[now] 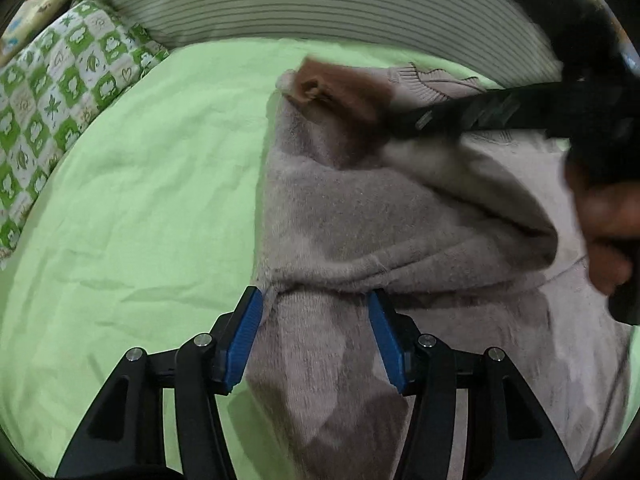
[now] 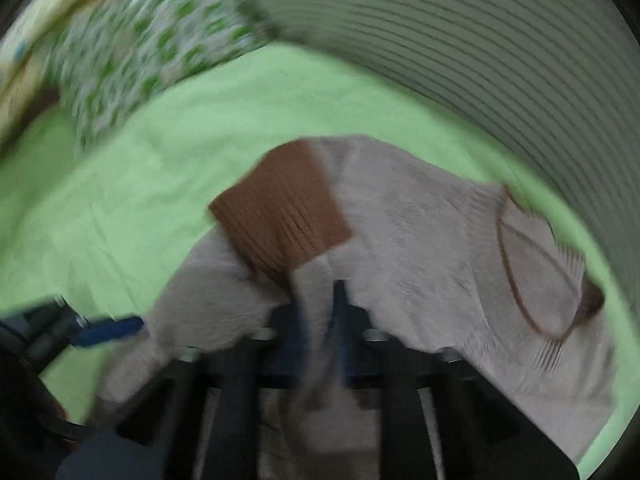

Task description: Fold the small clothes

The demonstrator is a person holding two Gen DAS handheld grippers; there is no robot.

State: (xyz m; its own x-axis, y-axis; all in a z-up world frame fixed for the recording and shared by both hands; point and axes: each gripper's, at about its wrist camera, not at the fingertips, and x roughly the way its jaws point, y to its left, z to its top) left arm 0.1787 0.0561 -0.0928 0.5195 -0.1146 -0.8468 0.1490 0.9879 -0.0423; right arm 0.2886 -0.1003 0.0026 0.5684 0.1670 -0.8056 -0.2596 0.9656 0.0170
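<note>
Jaws of the right gripper [image 2: 320, 312] are pinched on a sweater [image 1: 360, 220] sleeve, the left gripper [image 1: 316, 332] spread astride its fabric on the green bedsheet [image 1: 140, 200]; the sleeve should be laid flat across the body.

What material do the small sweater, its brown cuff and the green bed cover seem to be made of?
Sweater: probably a soft knit, wool or acrylic; matte pale mauve with a fuzzy nap.
Brown cuff: the same kind of yarn, ribbed; parallel ridges show.
Green bed cover: likely thin woven cotton; smooth, matte, with fine creases. The fibres themselves cannot be confirmed by sight.
</note>
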